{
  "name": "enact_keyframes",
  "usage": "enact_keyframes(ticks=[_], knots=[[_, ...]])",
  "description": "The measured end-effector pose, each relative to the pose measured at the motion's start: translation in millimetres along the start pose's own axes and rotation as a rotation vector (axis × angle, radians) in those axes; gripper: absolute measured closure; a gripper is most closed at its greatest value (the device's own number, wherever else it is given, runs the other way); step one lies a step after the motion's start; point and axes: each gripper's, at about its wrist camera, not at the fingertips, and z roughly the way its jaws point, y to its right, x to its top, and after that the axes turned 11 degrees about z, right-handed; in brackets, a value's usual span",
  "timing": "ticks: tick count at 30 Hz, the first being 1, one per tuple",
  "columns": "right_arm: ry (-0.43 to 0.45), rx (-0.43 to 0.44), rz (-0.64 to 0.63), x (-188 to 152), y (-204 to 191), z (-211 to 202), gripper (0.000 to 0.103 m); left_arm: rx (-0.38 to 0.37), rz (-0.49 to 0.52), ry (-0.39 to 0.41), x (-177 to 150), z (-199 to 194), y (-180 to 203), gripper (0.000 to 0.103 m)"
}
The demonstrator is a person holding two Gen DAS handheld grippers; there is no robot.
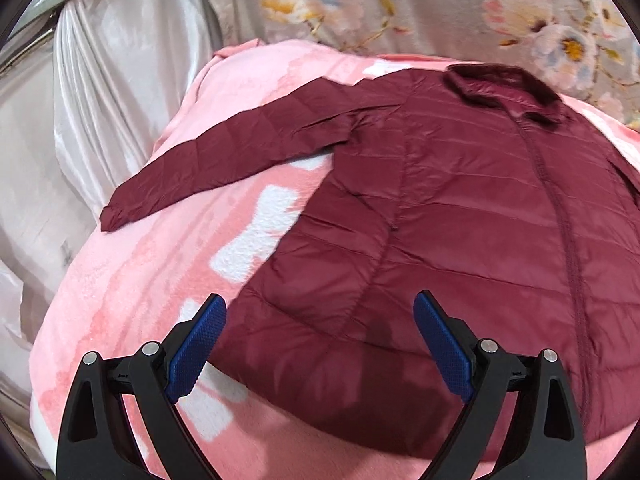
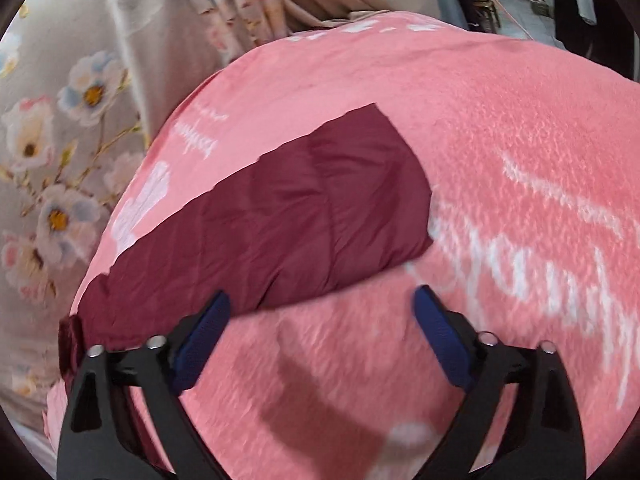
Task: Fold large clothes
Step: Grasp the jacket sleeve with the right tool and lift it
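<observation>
Left-wrist view: maroon quilted puffer jacket [image 1: 460, 216] lies flat across centre and right of frame on pink fleece blanket [image 1: 132, 288], light, soft, slick-shelled, so I'd pinch its hem; both my left gripper [image 1: 320, 348] and right gripper [image 2: 322, 340] released, empty.

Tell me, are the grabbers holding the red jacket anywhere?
No, nothing is held. The left gripper hangs open above the jacket, and the right gripper is open too, with only pink blanket between its fingers.
</observation>
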Motion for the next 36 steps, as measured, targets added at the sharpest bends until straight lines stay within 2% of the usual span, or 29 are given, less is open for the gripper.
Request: enact_keyframes(ticks=[1, 3, 4, 5, 6, 8, 11, 14, 15, 18, 19, 24, 26, 28, 30, 32, 33, 36], knots=[[0.022, -0.006, -0.014, 1, -3, 1, 0.030, 0.010, -0.004, -0.008, 2, 4, -2, 0.011], [0.028, -0.005, -0.034, 7, -10, 9, 0.060, 0.023, -0.009, -0.017, 5, 10, -5, 0.010], [0.014, 0.008, -0.034, 10, -16, 16, 0.072, 0.033, -0.014, -0.022, 6, 13, -6, 0.010], [0.007, 0.014, -0.033, 12, -19, 18, 0.092, 0.039, -0.019, -0.024, 7, 16, -8, 0.010], [0.012, 0.017, -0.040, 14, -29, 21, 0.097, 0.042, -0.024, -0.025, 9, 18, -10, 0.010], [0.051, 0.039, -0.099, 12, -62, 18, 0.100, 0.052, -0.027, -0.026, 11, 23, -13, 0.010], [0.093, 0.184, -0.246, -9, -132, -12, 0.100, 0.063, -0.031, -0.031, 13, 28, -16, 0.010], [0.061, 0.370, -0.414, -53, -209, -45, 0.100, 0.070, -0.038, -0.038, 14, 34, -19, 0.010], [0.039, 0.443, -0.494, -79, -239, -57, 0.101, 0.069, -0.041, -0.042, 14, 36, -20, 0.010], [-0.047, 0.586, -0.660, -146, -292, -77, 0.101, 0.068, -0.045, -0.050, 13, 42, -23, 0.010], [-0.102, 0.645, -0.734, -181, -313, -82, 0.101, 0.067, -0.046, -0.052, 13, 43, -23, 0.010], [-0.268, 0.757, -0.972, -306, -348, -87, 0.097, 0.046, -0.062, -0.060, 14, 50, -30, 0.010], [-0.318, 0.784, -1.022, -332, -350, -86, 0.094, 0.023, -0.063, -0.056, 17, 52, -31, 0.010], [-0.318, 0.831, -1.047, -344, -351, -95, 0.082, -0.015, -0.066, -0.046, 24, 52, -32, 0.010], [-0.268, 0.857, -1.026, -334, -341, -108, 0.058, -0.060, -0.074, -0.030, 32, 50, -30, 0.010], [-0.236, 0.847, -0.983, -315, -332, -112, 0.053, -0.127, -0.091, -0.010, 44, 49, -28, 0.010], [-0.232, 0.828, -0.955, -302, -328, -110, 0.053, -0.185, -0.106, -0.002, 53, 49, -25, 0.010], [-0.210, 0.731, -0.882, -264, -317, -87, 0.052, -0.311, -0.148, 0.008, 73, 54, -16, 0.010]])
